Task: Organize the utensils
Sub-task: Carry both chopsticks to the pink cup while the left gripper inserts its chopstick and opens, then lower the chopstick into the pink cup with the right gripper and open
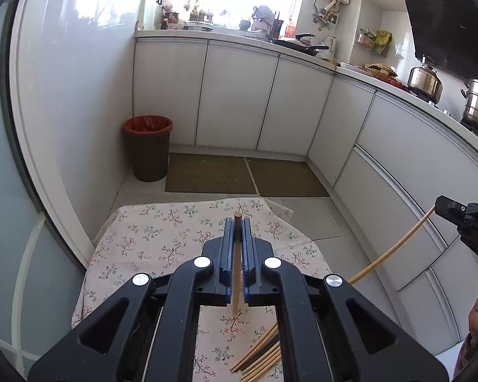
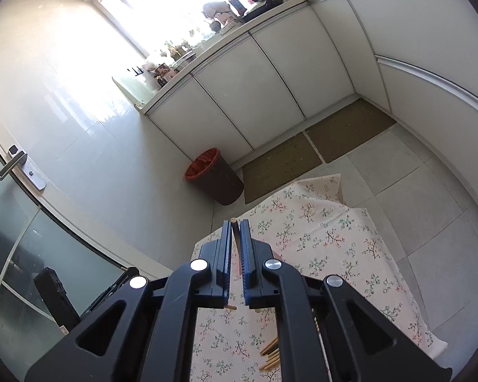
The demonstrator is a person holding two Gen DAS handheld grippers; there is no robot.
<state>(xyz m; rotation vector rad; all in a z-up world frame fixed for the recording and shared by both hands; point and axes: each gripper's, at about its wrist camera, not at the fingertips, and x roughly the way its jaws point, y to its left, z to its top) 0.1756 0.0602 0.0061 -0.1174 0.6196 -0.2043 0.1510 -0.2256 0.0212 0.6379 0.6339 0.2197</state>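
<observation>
My left gripper (image 1: 238,222) is shut on a light wooden chopstick (image 1: 237,273) that runs along its fingers, held above the floral-cloth table (image 1: 149,242). My right gripper (image 2: 235,224) is shut on another wooden chopstick (image 2: 235,232). In the left wrist view the right gripper (image 1: 443,207) shows at the right edge with its long pale chopstick (image 1: 395,248) slanting down to the left. A bundle of several light and dark chopsticks (image 1: 261,359) lies on the cloth below my left gripper. Its ends also show in the right wrist view (image 2: 271,355).
A dark bin with a red liner (image 1: 148,149) stands on the floor by the wall. White cabinets (image 1: 239,95) line the back and right. Two brown mats (image 1: 248,175) lie on the tiled floor. Pots (image 1: 425,79) sit on the stove. A glass door (image 2: 19,197) is left.
</observation>
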